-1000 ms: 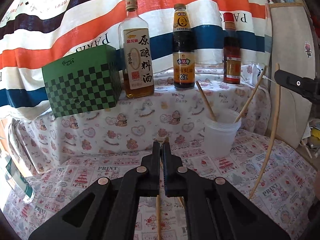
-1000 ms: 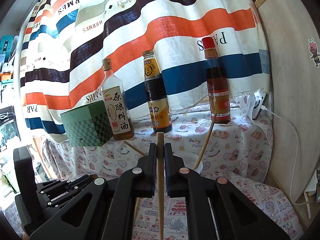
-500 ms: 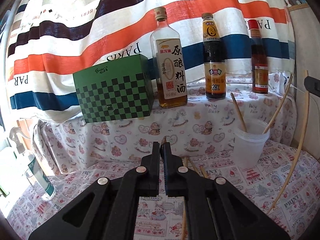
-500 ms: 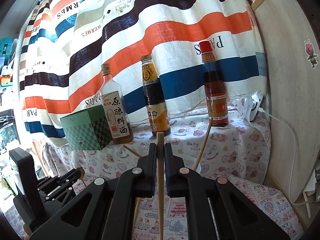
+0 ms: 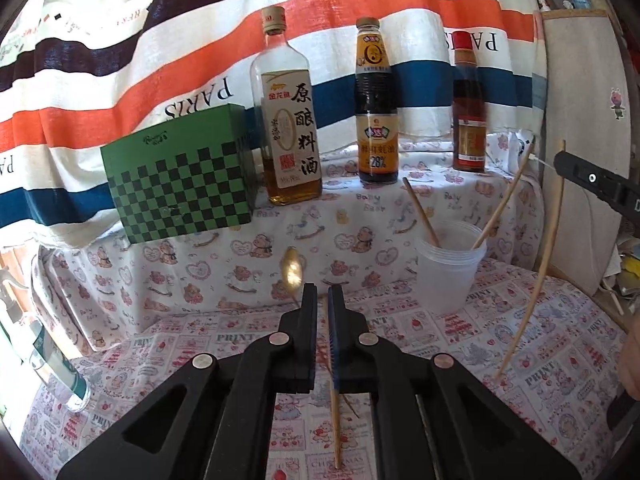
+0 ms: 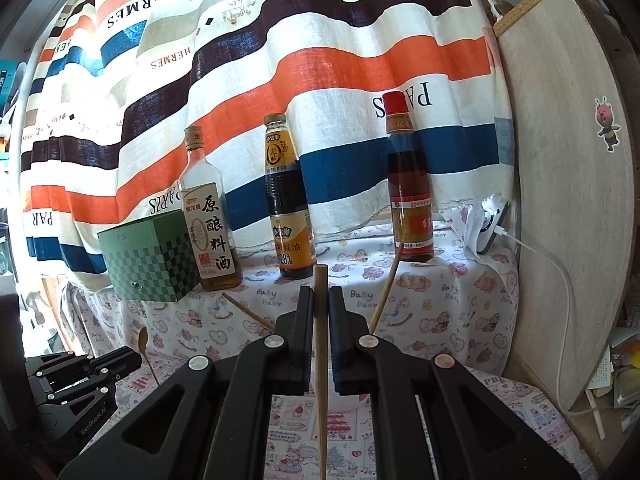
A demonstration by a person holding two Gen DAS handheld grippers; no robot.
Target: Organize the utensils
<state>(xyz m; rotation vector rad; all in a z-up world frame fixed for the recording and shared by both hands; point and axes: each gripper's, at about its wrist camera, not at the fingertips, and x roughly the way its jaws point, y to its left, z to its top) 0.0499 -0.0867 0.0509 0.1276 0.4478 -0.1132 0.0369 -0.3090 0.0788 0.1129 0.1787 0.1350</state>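
My left gripper [image 5: 322, 292] is shut on a thin spoon [image 5: 292, 272]. Its golden bowl leans up and left past the fingertips, and its handle hangs out below the jaws. In the right wrist view the same spoon [image 6: 143, 336] stands above the left gripper [image 6: 134, 356] at the lower left. My right gripper [image 6: 320, 292] is shut on an upright wooden chopstick [image 6: 320, 320]. From the left wrist view it shows at the right edge as the right gripper [image 5: 560, 162], its chopstick [image 5: 552, 240] hanging toward the cloth. A translucent cup [image 5: 448, 276] holds two chopsticks.
On a raised ledge stand a green checkered box [image 5: 180, 188] and three sauce bottles [image 5: 288, 120]. A striped cloth hangs behind them. A wooden board [image 6: 568, 200] and a white cable [image 6: 560, 280] close off the right side. A small bottle [image 5: 60, 368] stands at the far left.
The left wrist view swung left, then back right. The spoon's bowl now shows tilted above the left fingertips, where only a thin tip showed. The right gripper keeps its chopstick and has tipped up slightly.
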